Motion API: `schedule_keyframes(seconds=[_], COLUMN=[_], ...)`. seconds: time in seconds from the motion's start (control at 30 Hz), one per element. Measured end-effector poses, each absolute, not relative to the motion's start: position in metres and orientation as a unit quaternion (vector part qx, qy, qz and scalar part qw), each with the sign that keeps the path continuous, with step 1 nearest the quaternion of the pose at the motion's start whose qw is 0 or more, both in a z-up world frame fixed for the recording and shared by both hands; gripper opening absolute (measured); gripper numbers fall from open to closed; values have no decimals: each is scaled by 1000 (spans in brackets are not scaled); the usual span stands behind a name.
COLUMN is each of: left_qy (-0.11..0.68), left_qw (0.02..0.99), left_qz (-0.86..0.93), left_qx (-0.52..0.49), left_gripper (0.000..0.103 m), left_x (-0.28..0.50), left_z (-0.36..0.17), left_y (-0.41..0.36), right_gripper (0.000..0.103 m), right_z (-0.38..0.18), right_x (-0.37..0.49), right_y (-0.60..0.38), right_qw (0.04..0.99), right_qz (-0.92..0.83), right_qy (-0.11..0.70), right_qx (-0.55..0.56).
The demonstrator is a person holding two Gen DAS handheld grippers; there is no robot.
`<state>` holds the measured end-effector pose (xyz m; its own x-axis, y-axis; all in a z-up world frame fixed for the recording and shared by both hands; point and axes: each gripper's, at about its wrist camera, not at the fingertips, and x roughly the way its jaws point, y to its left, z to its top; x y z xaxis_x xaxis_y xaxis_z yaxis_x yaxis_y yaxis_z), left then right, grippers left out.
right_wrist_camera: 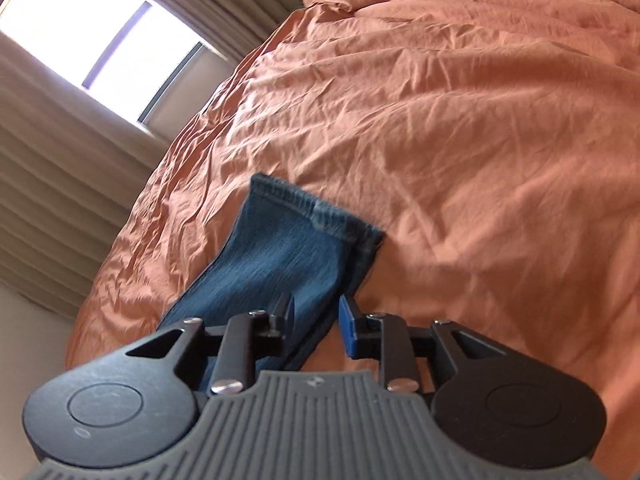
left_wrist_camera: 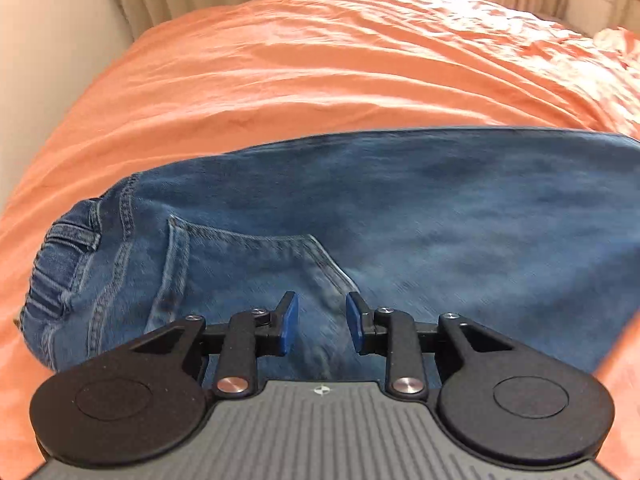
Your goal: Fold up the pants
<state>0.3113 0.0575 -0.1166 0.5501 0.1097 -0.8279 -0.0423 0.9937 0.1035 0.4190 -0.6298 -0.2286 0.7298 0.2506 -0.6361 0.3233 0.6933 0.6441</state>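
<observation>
Jeans (left_wrist_camera: pixel 400 216) flat on wrinkled orange bedsheet (left_wrist_camera: pixel 320 60), curtains (right_wrist_camera: pixel 60 200) behind

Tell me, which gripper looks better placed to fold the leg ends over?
Probably the right gripper: it hangs open just short of the jeans' hems. The left gripper, also open, is over the back pocket.

I am working in a home bedroom; a bed under a wrinkled orange sheet (right_wrist_camera: pixel 460 120); pleated beige curtains (right_wrist_camera: pixel 48 208); a bright window (right_wrist_camera: pixel 80 32).
</observation>
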Motion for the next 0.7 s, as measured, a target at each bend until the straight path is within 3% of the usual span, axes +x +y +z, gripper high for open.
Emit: schedule_keyframes(seconds=[0.3,0.4,0.7], left_qy=[494,490,420], left_qw=[865,864,905], left_qz=[-68,-89,-42], left_qx=[53,71,62], left_gripper=[35,41,41], left_x=[233,213,202], left_z=[-113,-123,-137], left_y=[18,8,29], right_gripper=[33,33,40], right_z=[-197,-191,-205], right_x=[376,361,296], right_y=[-464,-403,-223], right_qw=[841,844,856], right_qz=[133,171,275], right_qy=[392,410,428], right_qx=[347,300,92])
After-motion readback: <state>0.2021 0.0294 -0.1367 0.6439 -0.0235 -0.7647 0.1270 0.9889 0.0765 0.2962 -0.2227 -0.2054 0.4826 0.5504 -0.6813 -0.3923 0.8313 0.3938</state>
